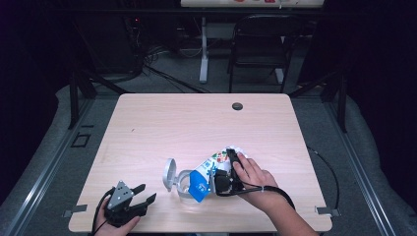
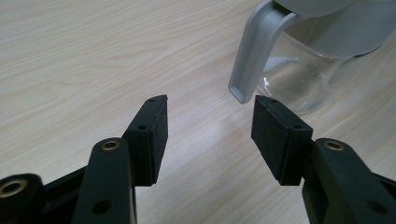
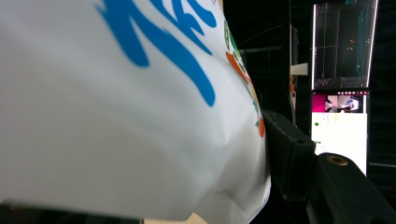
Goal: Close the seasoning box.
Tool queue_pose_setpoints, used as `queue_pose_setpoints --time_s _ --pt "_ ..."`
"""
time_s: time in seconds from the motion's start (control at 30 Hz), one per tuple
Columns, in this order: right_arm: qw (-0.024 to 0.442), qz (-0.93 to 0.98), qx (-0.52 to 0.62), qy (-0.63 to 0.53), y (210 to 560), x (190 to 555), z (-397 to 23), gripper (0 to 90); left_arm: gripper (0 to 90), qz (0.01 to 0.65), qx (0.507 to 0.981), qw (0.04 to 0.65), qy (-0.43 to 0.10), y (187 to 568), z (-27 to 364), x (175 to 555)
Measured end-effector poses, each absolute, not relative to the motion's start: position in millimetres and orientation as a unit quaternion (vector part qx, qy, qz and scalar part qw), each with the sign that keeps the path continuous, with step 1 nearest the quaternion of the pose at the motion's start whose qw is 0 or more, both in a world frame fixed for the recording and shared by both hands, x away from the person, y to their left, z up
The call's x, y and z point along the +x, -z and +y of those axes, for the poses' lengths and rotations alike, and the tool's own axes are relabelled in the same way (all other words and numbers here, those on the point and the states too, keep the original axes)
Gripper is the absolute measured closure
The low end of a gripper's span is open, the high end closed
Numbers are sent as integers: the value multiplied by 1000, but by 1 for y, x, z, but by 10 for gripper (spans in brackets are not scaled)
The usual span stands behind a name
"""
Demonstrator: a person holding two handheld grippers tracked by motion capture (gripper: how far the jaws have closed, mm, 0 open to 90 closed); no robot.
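A white pouch [image 1: 216,163] with blue and coloured print lies tilted, its blue end over the mouth of a clear glass jug [image 1: 184,187]. The jug's grey lid [image 1: 169,173] stands flipped open. My right gripper [image 1: 222,170] is shut on the pouch; in the right gripper view the pouch [image 3: 116,116] hides the left jaw, and the right pad [image 3: 286,151] presses on its side. My left gripper [image 1: 147,192] rests open near the table's front left. In the left gripper view the gripper [image 2: 210,114] points at the jug's grey handle [image 2: 254,51] and touches nothing.
The wooden table [image 1: 196,123] has a small round cable hole [image 1: 237,106] near its far edge. A dark chair [image 1: 260,44] and a table leg stand beyond it. Lit screens [image 3: 341,107] glow in the dark background of the right gripper view.
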State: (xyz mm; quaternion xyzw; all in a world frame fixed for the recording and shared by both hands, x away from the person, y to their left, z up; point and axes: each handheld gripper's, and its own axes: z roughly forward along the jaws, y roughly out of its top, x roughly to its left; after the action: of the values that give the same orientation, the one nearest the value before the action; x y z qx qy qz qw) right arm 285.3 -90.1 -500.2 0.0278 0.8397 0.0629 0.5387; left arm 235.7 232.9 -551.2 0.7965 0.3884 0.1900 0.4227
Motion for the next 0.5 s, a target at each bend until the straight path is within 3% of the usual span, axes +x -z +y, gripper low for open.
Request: queue_pose_setpoints --time_s 0.5 --pt "545 836 16 -59 499 285 -88 478 468 388 797 422 -191 551 234 236"
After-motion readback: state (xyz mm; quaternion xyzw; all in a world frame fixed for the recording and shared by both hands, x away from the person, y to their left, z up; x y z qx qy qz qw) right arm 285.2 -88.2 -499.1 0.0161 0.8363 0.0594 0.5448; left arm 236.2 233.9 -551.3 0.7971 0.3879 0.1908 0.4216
